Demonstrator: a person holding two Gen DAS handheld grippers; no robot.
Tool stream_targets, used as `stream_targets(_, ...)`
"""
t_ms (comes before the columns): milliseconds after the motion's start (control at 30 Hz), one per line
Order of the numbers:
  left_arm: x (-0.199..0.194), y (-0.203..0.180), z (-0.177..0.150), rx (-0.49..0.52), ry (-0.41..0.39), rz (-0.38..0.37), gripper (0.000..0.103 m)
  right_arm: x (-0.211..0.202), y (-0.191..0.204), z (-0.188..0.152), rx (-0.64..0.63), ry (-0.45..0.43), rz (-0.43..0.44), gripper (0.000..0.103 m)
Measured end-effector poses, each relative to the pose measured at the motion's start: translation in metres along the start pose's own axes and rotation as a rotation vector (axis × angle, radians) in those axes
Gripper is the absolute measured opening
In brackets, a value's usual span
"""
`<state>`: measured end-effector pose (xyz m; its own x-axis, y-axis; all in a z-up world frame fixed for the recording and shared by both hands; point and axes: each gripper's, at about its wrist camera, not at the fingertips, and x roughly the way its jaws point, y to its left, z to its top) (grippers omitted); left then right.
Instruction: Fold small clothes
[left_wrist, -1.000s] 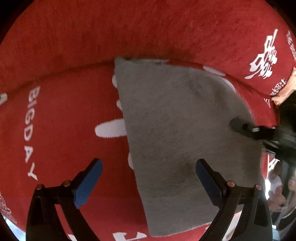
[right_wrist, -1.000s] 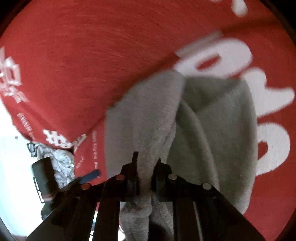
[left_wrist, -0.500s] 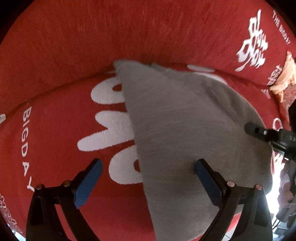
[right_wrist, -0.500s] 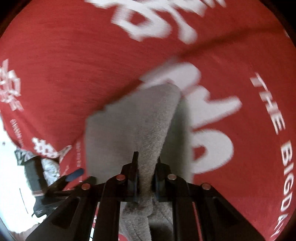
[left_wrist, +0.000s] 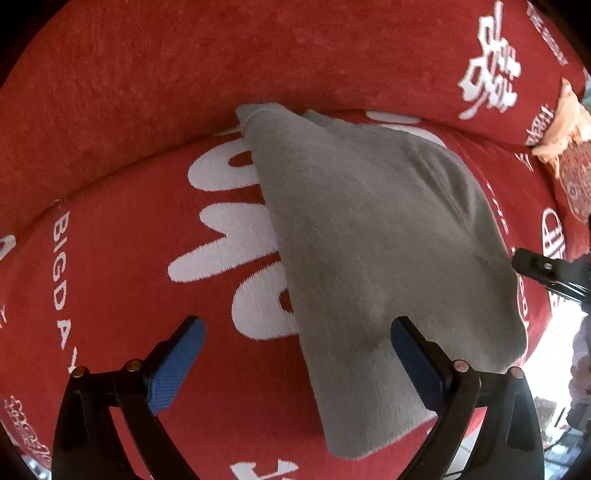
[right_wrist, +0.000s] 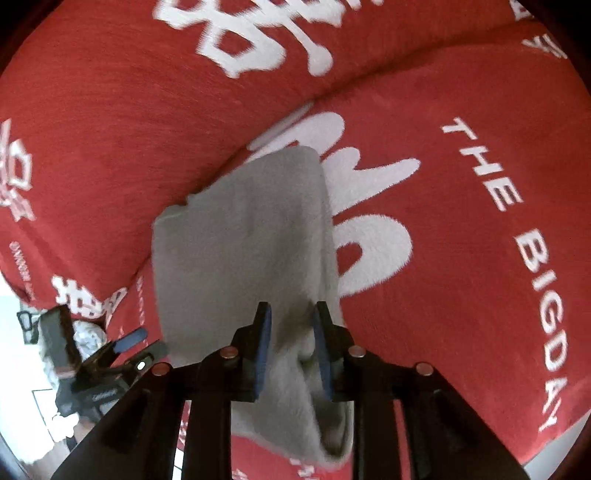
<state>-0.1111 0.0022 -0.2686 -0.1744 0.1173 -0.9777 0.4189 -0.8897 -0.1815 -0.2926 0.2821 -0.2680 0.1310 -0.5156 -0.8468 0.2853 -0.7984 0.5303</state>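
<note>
A small grey fleece garment (left_wrist: 369, 240) lies folded over on the red cushion, narrow at the far end and wider toward me. My left gripper (left_wrist: 295, 350) hovers above its near edge with blue pads wide open and nothing between them. In the right wrist view the grey garment (right_wrist: 240, 240) runs from the cushion up between the pads of my right gripper (right_wrist: 291, 332). Those jaws are opening, and the fabric between them hangs slack with a gap at each pad. The right gripper's tip (left_wrist: 535, 266) shows at the garment's right edge.
The red cover (left_wrist: 110, 277) carries large white lettering, and its backrest (left_wrist: 221, 55) rises behind the garment. An orange cloth (left_wrist: 565, 122) lies at the far right. The cushion's edge and bright floor (left_wrist: 565, 332) are to the right. The left gripper (right_wrist: 129, 350) shows low left.
The right gripper drew the grey garment's edge across, uncovering the white lettering beside it, and its jaws have parted from the tight pinch they held. The left gripper stayed open.
</note>
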Motion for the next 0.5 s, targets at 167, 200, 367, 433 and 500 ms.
stream_targets(167, 0.010, -0.009, -0.023, 0.032, 0.052, 0.023, 0.101, -0.013, 0.017, -0.034, -0.091, -0.002, -0.040, 0.013)
stream_targets(200, 0.015, -0.009, -0.028, 0.036, 0.061, 0.027, 0.101, -0.011, 0.015, -0.038, -0.093, 0.009, -0.040, 0.013)
stream_targets(367, 0.029, -0.004, -0.045, 0.036, 0.093, 0.036, 0.101, 0.018, -0.020, -0.056, -0.041, 0.108, -0.081, 0.013)
stream_targets(433, 0.028, -0.002, -0.047, 0.024, 0.101, 0.028, 0.101, 0.030, -0.033, -0.059, -0.012, 0.141, -0.107, 0.013)
stream_targets(500, 0.026, -0.002, -0.048, 0.012, 0.109, 0.036, 0.101, 0.032, -0.044, -0.060, 0.034, 0.155, -0.084, 0.013)
